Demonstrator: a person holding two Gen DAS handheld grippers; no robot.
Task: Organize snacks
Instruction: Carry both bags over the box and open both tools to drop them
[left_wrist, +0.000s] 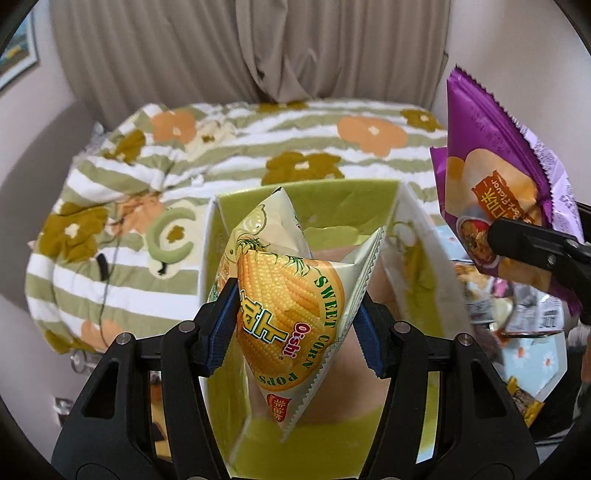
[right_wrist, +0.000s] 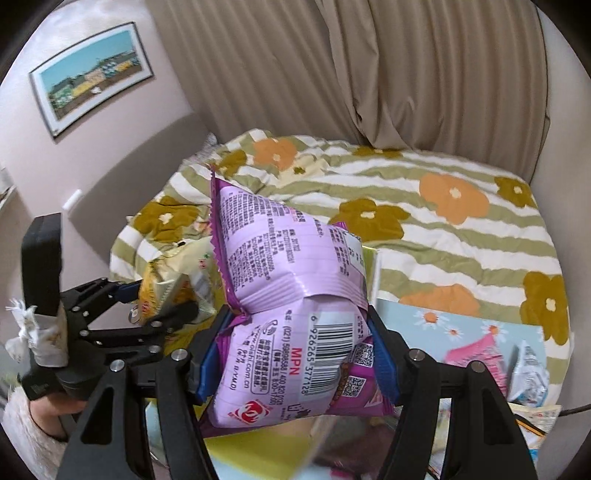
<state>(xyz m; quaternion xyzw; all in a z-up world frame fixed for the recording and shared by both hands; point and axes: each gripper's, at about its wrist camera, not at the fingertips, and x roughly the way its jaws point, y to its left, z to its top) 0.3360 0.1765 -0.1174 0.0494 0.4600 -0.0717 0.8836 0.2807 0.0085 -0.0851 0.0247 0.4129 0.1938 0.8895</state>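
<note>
Two grippers each clamp a snack: the left gripper (left_wrist: 295, 314) pinches a yellow sweet corn pops bag (left_wrist: 291, 306) above the open green box (left_wrist: 332, 195), while the right gripper (right_wrist: 295, 354) squeezes a purple chip bag (right_wrist: 295, 295), held up to the right of the box, with the flowered bedspread (right_wrist: 443, 229) beyond.
</note>
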